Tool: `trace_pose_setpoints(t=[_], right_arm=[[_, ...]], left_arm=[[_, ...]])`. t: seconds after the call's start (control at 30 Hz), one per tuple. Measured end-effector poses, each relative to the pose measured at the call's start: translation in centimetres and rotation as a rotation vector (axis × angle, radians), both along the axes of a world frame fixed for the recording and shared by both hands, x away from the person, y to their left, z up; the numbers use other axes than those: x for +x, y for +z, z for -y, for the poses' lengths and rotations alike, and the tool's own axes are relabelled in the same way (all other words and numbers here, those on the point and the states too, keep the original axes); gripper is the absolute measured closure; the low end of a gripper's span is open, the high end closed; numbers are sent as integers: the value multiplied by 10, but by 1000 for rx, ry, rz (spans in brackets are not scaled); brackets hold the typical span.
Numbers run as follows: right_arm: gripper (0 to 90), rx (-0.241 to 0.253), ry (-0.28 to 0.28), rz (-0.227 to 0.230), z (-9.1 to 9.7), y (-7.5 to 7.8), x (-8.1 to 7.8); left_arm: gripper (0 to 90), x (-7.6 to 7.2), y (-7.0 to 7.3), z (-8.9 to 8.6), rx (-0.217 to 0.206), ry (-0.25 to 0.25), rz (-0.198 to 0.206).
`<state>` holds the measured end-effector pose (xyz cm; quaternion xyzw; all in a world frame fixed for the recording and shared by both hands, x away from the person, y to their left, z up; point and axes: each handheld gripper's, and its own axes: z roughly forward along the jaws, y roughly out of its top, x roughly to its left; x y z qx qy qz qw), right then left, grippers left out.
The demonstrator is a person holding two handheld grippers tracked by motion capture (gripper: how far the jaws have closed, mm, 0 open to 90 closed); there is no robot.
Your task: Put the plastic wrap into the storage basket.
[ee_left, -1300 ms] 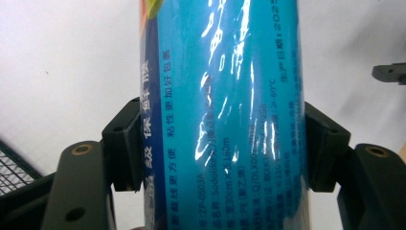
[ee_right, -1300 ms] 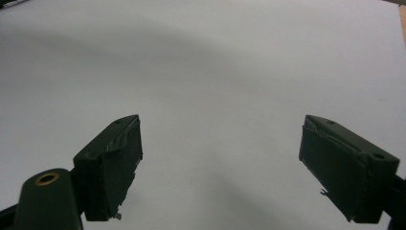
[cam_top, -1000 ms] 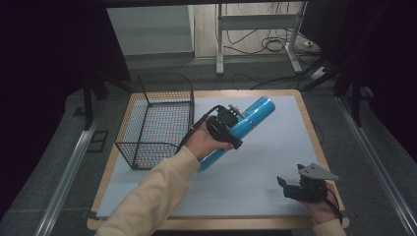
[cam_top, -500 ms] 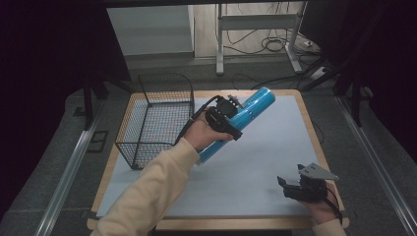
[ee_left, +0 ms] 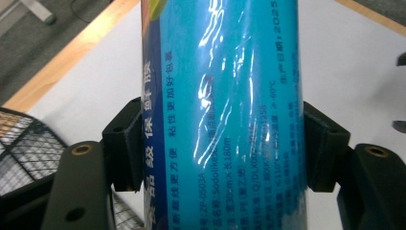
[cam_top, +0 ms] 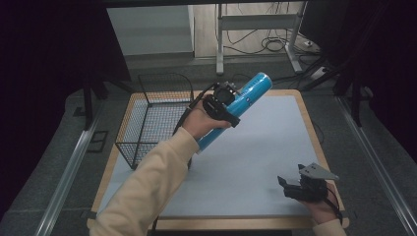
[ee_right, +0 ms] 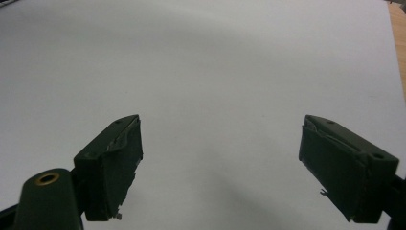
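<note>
A long blue tube of cling film point(cam_top: 241, 105) hangs tilted above the white table mat, its far end raised toward the back. My left gripper point(cam_top: 222, 104) is shut on its middle. In the left gripper view both black pads point(ee_left: 125, 143) press the tube point(ee_left: 220, 115) from either side, and printed text runs along its wrapper. My right gripper point(cam_top: 295, 186) rests low near the front right corner of the table. Its jaws stand wide apart in the right gripper view point(ee_right: 220, 163), with bare mat between them.
A black wire basket point(cam_top: 152, 118) stands at the left side of the table, just left of the lifted tube; a corner of the basket point(ee_left: 24, 148) shows in the left gripper view. The wooden table edge point(cam_top: 314, 128) frames the white mat point(cam_top: 255, 157). Desk legs and cables lie beyond.
My left gripper has lifted the blue tube higher and slightly toward the back of the table. The right gripper has stayed where it was.
</note>
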<state>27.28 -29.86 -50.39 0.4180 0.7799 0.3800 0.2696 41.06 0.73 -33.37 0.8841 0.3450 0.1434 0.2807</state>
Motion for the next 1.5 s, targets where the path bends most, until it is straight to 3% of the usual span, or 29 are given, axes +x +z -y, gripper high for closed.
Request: trace_pose_setpoints(t=[0.27, 0.5, 0.8, 1.0, 1.1, 1.2, 1.5], right_arm=[[152, -2, -3, 0, 0, 0, 0], [153, -6, -4, -1, 1, -1, 1], [152, -3, -5, -6, 2, -2, 1], [152, -2, -6, -5, 2, -1, 1], [152, -2, -6, -5, 2, -1, 1], [153, -4, -3, -3, 1, -1, 1], [152, -7, -3, -4, 0, -1, 1]], left_arm=[[316, 18, 3, -13, 19, 40, 17], [316, 27, 1, -19, 39, 65, 7], [316, 39, 3, -29, 25, 93, 13], [316, 46, 3, -43, 9, 127, 27], [316, 48, 2, -50, 25, 141, 32], [316, 49, 0, -58, 27, 150, 11], [317, 54, -10, -80, 29, 196, 8]])
